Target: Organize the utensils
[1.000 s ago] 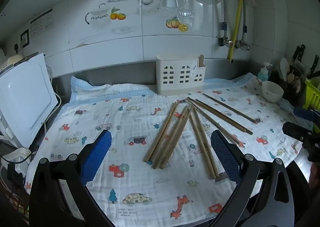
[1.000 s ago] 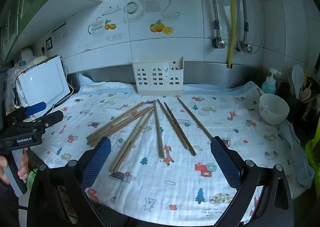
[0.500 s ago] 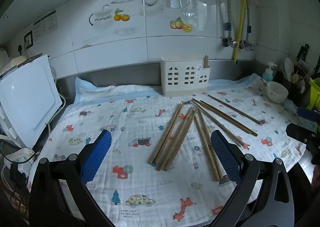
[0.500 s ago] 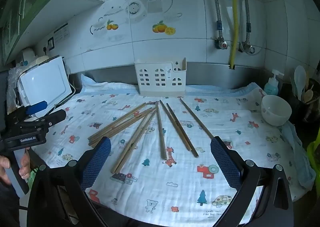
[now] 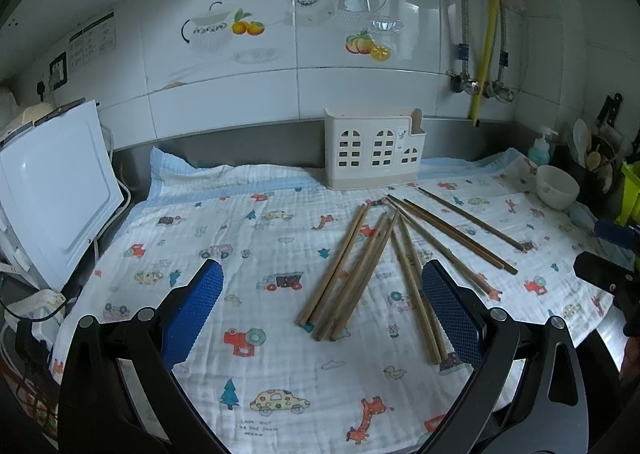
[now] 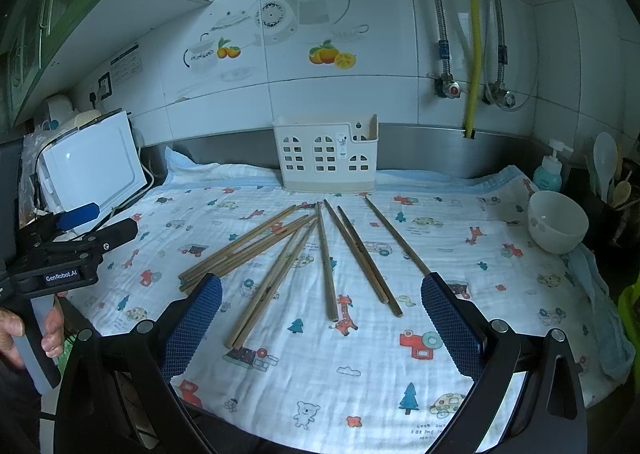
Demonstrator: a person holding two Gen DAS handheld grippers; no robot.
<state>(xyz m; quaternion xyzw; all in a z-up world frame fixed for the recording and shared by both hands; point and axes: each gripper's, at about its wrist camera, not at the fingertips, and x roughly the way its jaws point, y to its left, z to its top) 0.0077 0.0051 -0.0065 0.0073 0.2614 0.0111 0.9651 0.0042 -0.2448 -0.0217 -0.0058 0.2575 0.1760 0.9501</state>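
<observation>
Several wooden chopsticks (image 5: 360,266) lie fanned out on a patterned cloth (image 5: 248,238), their far tips converging toward a cream utensil holder (image 5: 372,153) with house-shaped cut-outs at the back wall. My left gripper (image 5: 322,310) hovers open above the cloth's near edge, left of the fan, holding nothing. In the right wrist view the chopsticks (image 6: 328,258) spread in front of the holder (image 6: 326,155). My right gripper (image 6: 320,318) is open and empty above the near ends. The left gripper (image 6: 76,242) shows at far left, held by a hand (image 6: 24,334).
A white appliance (image 5: 52,189) stands at the left. A white bowl (image 6: 558,221), a soap bottle (image 6: 548,169) and a pot of spoons (image 6: 612,177) stand at the right. Pipes and a yellow hose (image 6: 472,33) run down the tiled wall.
Both views have shifted a little: the scene slid slightly right in each, so both grippers drifted left. The chopsticks have not moved and both grippers stay open.
</observation>
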